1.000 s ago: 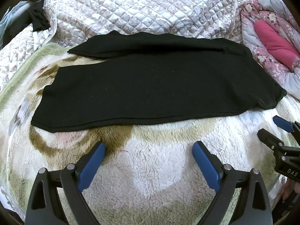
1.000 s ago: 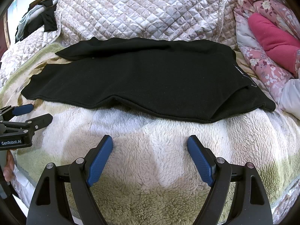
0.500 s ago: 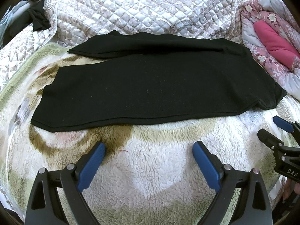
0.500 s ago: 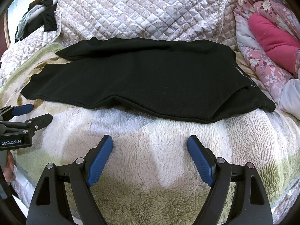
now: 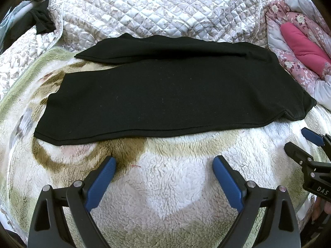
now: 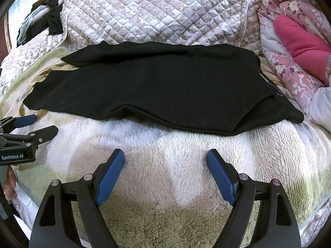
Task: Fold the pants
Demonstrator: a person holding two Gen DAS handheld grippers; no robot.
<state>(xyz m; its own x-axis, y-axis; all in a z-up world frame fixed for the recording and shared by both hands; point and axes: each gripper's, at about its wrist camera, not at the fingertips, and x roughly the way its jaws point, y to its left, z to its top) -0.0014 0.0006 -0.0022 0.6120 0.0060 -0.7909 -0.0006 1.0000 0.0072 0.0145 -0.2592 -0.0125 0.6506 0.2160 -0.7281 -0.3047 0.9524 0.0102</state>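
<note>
Fleece blanket (image 5: pixel 165 186): bare strip along near side. Black pants (image 5: pixel 165 95): flat across blanket, legs leftward, near hem wavy, far edge against quilt (image 5: pixel 155 10). Left gripper (image 5: pixel 163 163), right gripper (image 6: pixel 165 155): both spread, empty, short of hem.

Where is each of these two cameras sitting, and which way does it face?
Left wrist: on the left tool, facing forward over the fleecy cream blanket to the flat black pants; right tool at its right edge.
Right wrist: on the right tool, facing likewise; left tool at its left edge.
Both share pants, blanket and quilted floral bedspread.
</note>
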